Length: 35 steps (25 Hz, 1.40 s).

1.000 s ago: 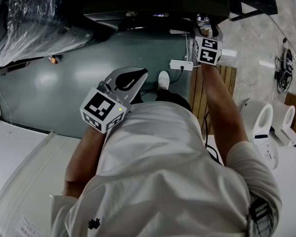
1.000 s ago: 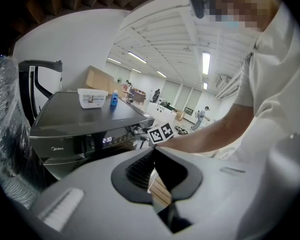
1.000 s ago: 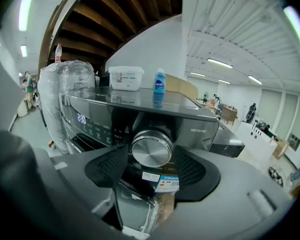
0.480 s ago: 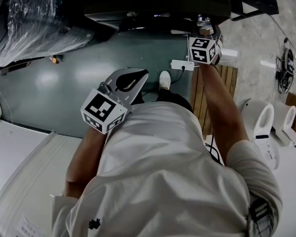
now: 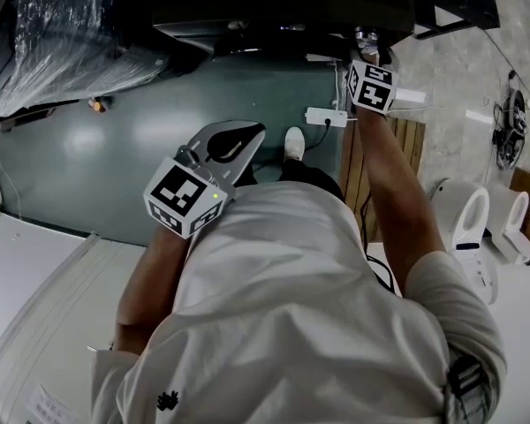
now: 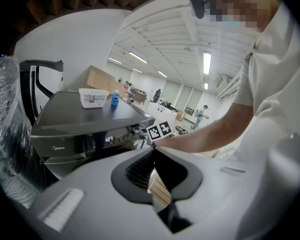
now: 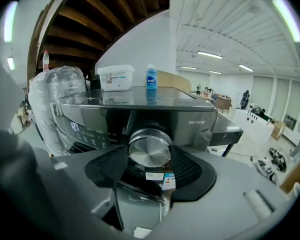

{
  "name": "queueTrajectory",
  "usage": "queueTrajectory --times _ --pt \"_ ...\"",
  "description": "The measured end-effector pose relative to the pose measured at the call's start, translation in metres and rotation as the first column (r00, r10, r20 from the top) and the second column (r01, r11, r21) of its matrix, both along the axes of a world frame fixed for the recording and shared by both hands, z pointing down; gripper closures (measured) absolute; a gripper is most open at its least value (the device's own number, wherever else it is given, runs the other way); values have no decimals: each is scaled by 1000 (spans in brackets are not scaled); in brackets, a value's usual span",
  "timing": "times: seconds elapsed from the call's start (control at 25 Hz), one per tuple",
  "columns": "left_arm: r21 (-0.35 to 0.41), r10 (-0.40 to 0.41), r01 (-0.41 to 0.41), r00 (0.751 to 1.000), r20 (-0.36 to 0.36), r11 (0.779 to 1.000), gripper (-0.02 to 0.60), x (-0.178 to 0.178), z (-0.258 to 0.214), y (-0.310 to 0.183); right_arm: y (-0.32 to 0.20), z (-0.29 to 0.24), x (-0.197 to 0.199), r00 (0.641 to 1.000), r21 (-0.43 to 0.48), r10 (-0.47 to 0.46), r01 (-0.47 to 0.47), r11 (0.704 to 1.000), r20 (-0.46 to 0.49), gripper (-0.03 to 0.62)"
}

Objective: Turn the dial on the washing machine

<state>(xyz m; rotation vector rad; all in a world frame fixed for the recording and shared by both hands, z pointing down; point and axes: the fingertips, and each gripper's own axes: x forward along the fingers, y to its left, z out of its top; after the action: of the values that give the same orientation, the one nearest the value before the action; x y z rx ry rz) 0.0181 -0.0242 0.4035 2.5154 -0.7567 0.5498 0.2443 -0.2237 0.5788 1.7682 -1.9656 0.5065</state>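
The dark washing machine [image 7: 190, 116] fills the right gripper view, with its round silver dial [image 7: 149, 146] on the front panel. My right gripper [image 7: 150, 159] has one jaw on each side of the dial and is shut on it. In the head view the right gripper [image 5: 367, 42] reaches up to the machine [image 5: 283, 7] at the top, and its marker cube hides the dial. My left gripper [image 5: 246, 132] hangs low over the green floor, away from the machine. Seen from the left gripper view, the left gripper [image 6: 152, 153] has its jaws together with nothing between them.
A white tub [image 7: 116, 77] and a blue bottle [image 7: 151, 77] stand on the machine's top. A plastic-wrapped bundle [image 5: 53, 34] sits left of the machine. A white power strip [image 5: 325, 116], a wooden pallet [image 5: 358, 175] and white toilets [image 5: 473, 228] lie on the right.
The right gripper's marker cube rolled one way half a second ago and has rolled back, still at the dial. The left gripper has stayed where it was.
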Motion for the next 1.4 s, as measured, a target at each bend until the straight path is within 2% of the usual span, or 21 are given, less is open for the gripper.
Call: queueTrajectory --times 0.12,0.4,0.72,0.84,0.88,1.12,1.4 --pt "1 4 -4 1000 -1 1000 525 3 0 0 1 1 2 997 -2 29 -29 1000 74 329" --pt "6 8 -8 1000 6 1000 525 6 -2 0 4 1 1 997 -3 5 -4 1000 82 329" --pt "8 41 -41 999 7 999 525 30 1 3 45 7 -1 988 -48 -84 91 995 133 338" --pt "14 42 -43 999 9 999 525 37 1 4 66 4 4 985 -45 -106 113 993 138 502" --pt "17 43 -43 999 9 999 525 39 1 3 73 2 5 983 -40 -107 115 993 150 578" --pt "26 77 -77 997 7 997 525 42 -1 6 124 -13 -15 947 -45 -171 190 981 272 594" --pt "40 213 -213 977 4 976 525 41 -4 10 187 -49 -44 921 -49 -220 249 967 322 594"
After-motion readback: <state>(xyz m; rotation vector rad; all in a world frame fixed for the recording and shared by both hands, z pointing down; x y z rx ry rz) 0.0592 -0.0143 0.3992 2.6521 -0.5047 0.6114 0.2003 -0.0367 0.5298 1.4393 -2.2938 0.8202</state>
